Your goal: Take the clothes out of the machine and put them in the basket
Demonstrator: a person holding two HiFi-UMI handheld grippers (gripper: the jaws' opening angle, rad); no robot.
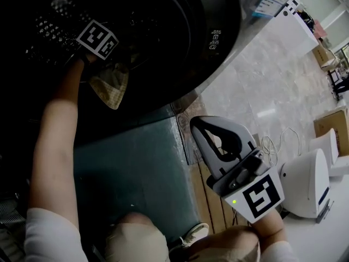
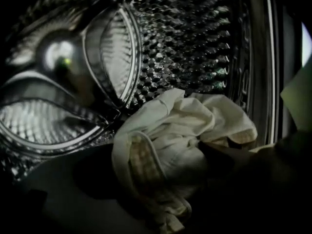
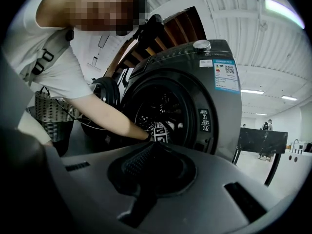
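My left gripper reaches deep into the dark drum of the washing machine. It is shut on a cream cloth with a checked lining, bunched between its dark jaws. In the head view a corner of the cloth hangs under the gripper near the door opening. My right gripper is outside the machine, low and to the right, shut with nothing in it. The right gripper view shows a woven basket on the floor left of the machine.
The machine's round door stands open to the left of the opening. A dark green mat lies in front of the machine. White devices, cables and cardboard boxes stand on the pale floor to the right.
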